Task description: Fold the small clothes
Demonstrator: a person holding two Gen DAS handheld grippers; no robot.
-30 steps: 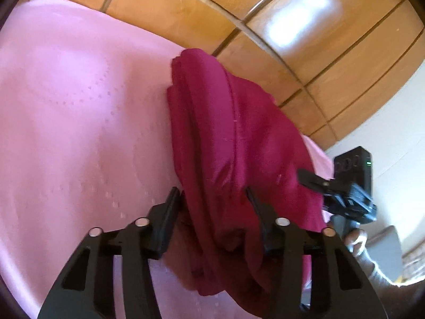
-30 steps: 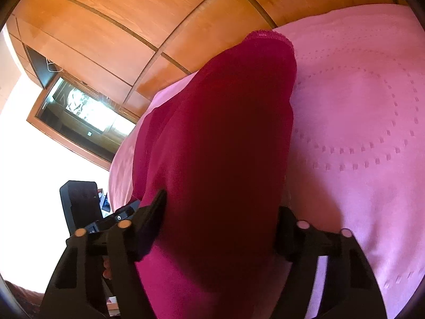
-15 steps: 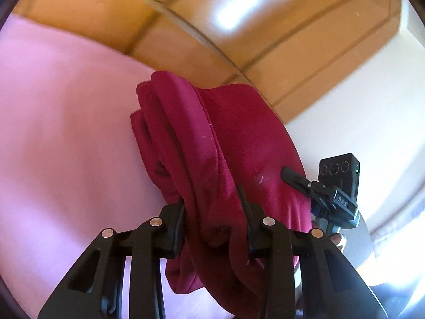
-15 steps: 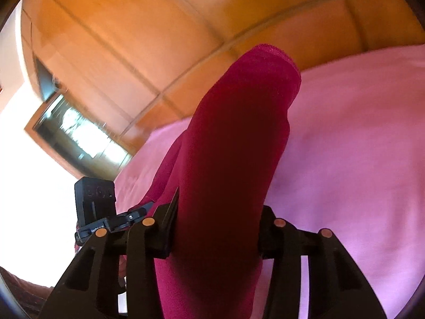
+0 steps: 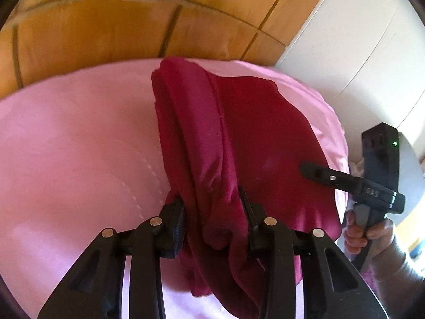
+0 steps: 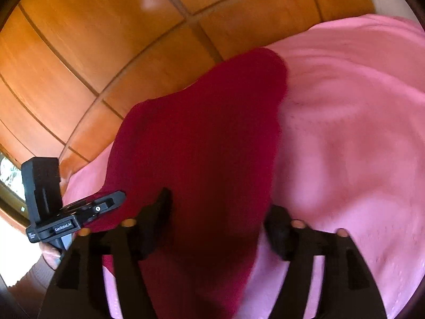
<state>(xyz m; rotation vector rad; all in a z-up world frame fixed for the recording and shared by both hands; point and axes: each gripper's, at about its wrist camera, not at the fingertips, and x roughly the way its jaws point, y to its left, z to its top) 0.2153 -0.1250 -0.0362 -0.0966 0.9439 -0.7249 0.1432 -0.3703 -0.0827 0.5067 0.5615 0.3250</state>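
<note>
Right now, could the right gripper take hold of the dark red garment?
Probably yes: the dark red garment already sits between the fingers of the right gripper, whose jaws have just been opening; nothing else blocks it.

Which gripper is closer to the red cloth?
Left. The left gripper pinches the dark red cloth between its pads; the right gripper has just been opening, its jaws wide around the cloth.

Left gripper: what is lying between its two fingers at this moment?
A bunched fold of the dark red garment fills the gap of the left gripper, both pads pressing on it above the pink bedspread. The left wrist view shows this.
</note>
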